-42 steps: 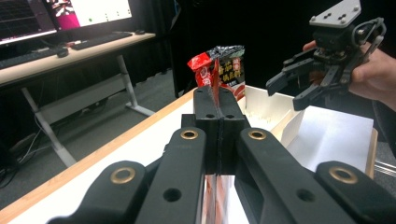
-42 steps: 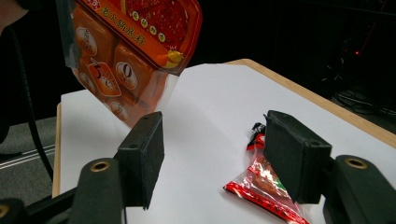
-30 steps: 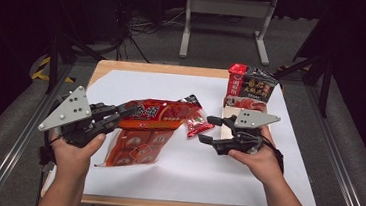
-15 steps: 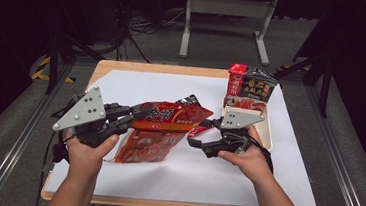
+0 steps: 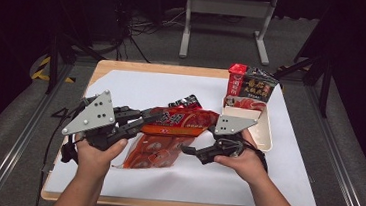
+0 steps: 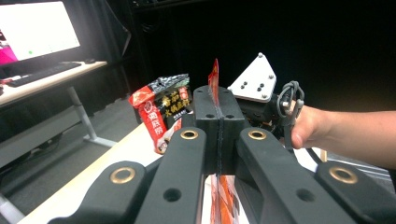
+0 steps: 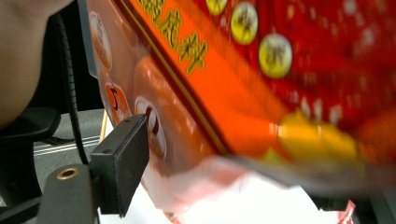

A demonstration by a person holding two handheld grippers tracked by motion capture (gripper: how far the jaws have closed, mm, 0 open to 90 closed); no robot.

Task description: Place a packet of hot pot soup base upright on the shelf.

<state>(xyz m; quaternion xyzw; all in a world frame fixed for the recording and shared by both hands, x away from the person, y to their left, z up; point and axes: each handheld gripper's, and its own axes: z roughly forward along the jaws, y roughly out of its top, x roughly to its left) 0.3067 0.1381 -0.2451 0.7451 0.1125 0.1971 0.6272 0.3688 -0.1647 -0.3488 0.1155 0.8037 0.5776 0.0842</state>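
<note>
A large red and orange snack bag [image 5: 179,123] lies partly lifted over the white sheet at the table's middle. My left gripper [image 5: 157,117] reaches in from the left and is shut on the bag's upper left edge. In the left gripper view the closed jaws [image 6: 219,116] pinch the thin bag edge [image 6: 214,74]. My right gripper [image 5: 187,149] points left at the bag's lower right. Its jaws have just been opening. In the right gripper view the bag [image 7: 280,70] hangs between the spread jaws of my right gripper [image 7: 229,186], and the left pad [image 7: 122,163] stands just off it.
A cream tray [image 5: 267,133] sits at the right rear, with a red packet [image 5: 235,80] and a dark packet [image 5: 259,85] standing at its far end. A small dark-and-red packet [image 5: 186,102] peeks from behind the bag. The white sheet [image 5: 264,185] covers the wooden table.
My right gripper has moved left and slightly down, from beside the tray to the bag's lower right edge. My left gripper has carried the bag's edge to the right.
</note>
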